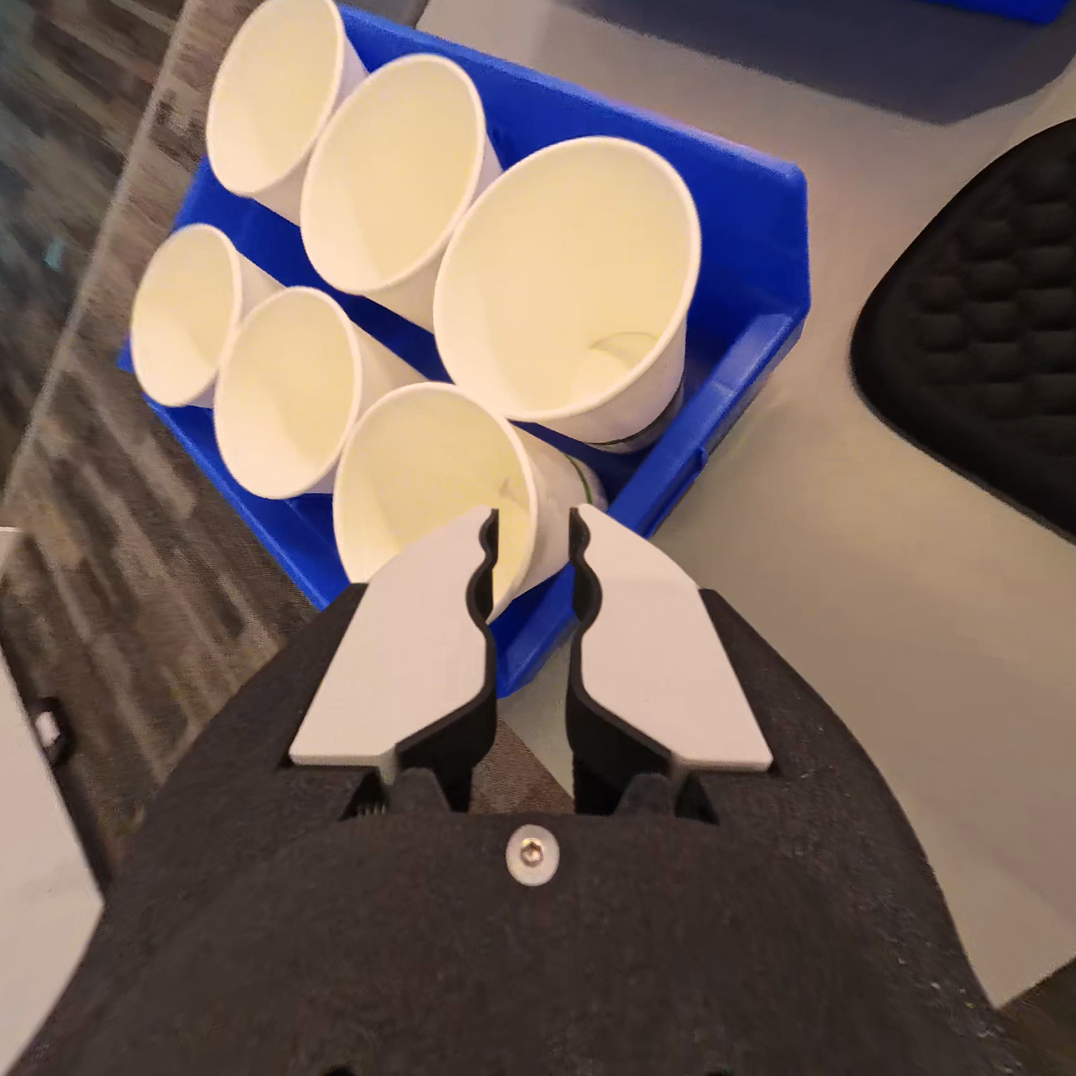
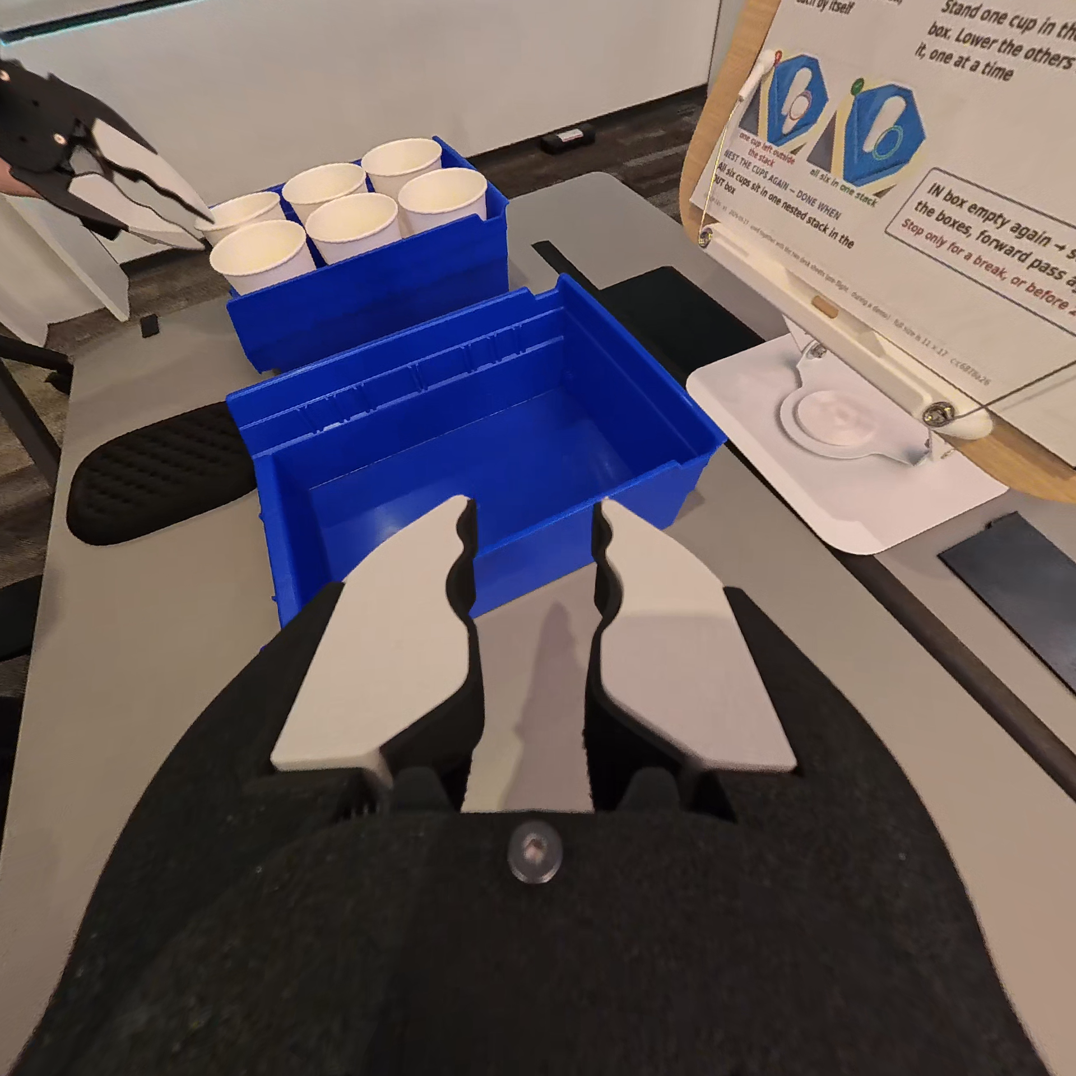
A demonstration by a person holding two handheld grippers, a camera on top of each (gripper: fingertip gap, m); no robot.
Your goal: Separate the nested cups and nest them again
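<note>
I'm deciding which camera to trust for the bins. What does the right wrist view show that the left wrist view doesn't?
Only the right wrist view shows the empty blue bin, the instruction board on its white stand, and the right gripper, open over the table.

Only the left wrist view looks down into the cups, with the left gripper's fingers straddling the nearest cup's rim, a gap between them.

Both show six cups standing separately in the far bin, the left gripper and a black pad.

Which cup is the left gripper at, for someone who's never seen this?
Of the two blue bins on the grey table, take the farther bin, holding six white paper cups in two rows. The target cup ends the back row on the left, the only one with the left gripper at its rim.
</note>
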